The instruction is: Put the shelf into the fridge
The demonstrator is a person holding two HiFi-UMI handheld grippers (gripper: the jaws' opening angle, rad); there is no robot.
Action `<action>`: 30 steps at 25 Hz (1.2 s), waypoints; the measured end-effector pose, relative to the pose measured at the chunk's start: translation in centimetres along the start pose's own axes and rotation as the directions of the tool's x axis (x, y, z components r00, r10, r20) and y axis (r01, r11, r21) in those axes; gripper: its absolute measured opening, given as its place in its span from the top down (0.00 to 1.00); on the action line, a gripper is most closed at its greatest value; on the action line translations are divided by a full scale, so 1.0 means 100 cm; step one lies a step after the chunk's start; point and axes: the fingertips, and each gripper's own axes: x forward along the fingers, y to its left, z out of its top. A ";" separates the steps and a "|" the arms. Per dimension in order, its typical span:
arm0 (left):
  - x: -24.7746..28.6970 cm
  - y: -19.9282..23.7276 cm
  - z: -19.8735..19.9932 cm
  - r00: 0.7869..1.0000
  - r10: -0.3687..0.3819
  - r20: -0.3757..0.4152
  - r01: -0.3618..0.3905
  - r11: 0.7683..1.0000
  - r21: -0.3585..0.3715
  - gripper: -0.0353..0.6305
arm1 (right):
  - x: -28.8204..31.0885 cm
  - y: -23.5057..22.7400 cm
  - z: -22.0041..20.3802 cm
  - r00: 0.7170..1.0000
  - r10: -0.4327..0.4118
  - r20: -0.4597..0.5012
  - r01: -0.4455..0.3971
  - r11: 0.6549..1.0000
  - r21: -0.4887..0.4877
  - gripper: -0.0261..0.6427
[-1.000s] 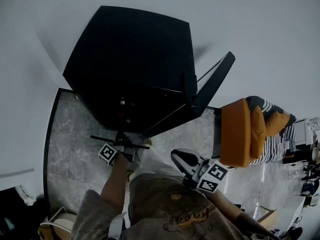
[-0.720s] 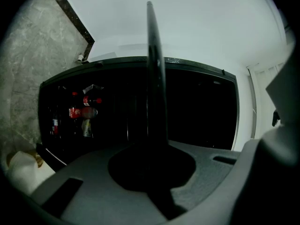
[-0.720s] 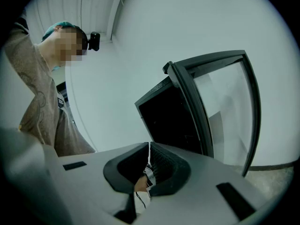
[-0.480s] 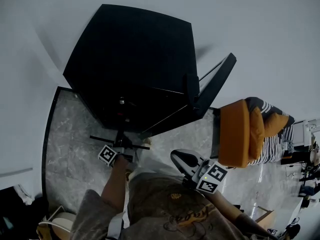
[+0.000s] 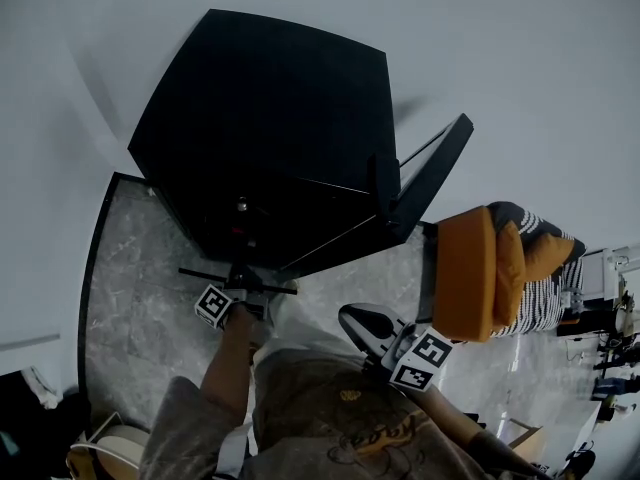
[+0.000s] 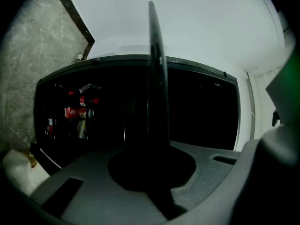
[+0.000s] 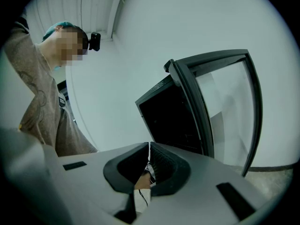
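Insertion step: left tool point(image 5: 241, 288) clamps the shelf point(image 6: 157, 78) before the open fridge point(image 5: 270, 138); right tool point(image 7: 149, 159) is clenched empty. Next, align the shelf with the opening and slide it in.

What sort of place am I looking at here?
Probably a home or office lounge: a black drinks fridge with its glass door open, marble-look floor, an orange armchair.

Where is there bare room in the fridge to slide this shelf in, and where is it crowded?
Crowded: bottles fill the fridge end nearest the floor. Past the shelf, the rest of the opening shows nothing, though it is dark. Bare floor lies left of the left gripper.
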 end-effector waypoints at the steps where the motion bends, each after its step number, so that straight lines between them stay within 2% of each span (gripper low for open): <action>1: 0.001 0.003 0.001 1.000 0.009 0.001 -0.009 1.000 0.013 0.92 | 0.000 -0.001 0.000 1.000 -0.001 -0.001 0.001 1.000 0.001 0.92; 5: 0.009 0.002 0.002 1.000 -0.004 -0.001 0.004 1.000 0.009 0.92 | -0.002 -0.002 -0.001 1.000 -0.005 -0.004 0.005 1.000 0.003 0.92; 8: 0.014 0.008 0.004 1.000 0.005 -0.001 -0.004 0.999 0.042 0.92 | -0.002 -0.003 -0.001 1.000 -0.004 -0.006 0.004 1.000 0.005 0.92; 23: 0.054 0.006 0.008 1.000 -0.018 0.024 0.018 1.000 0.004 0.92 | 0.004 -0.011 -0.002 1.000 -0.016 -0.011 0.017 1.000 0.016 0.92; 30: 0.074 0.010 0.012 1.000 -0.002 0.028 0.001 1.000 0.023 0.92 | 0.004 -0.015 -0.003 1.000 -0.026 -0.012 0.027 0.999 0.026 0.92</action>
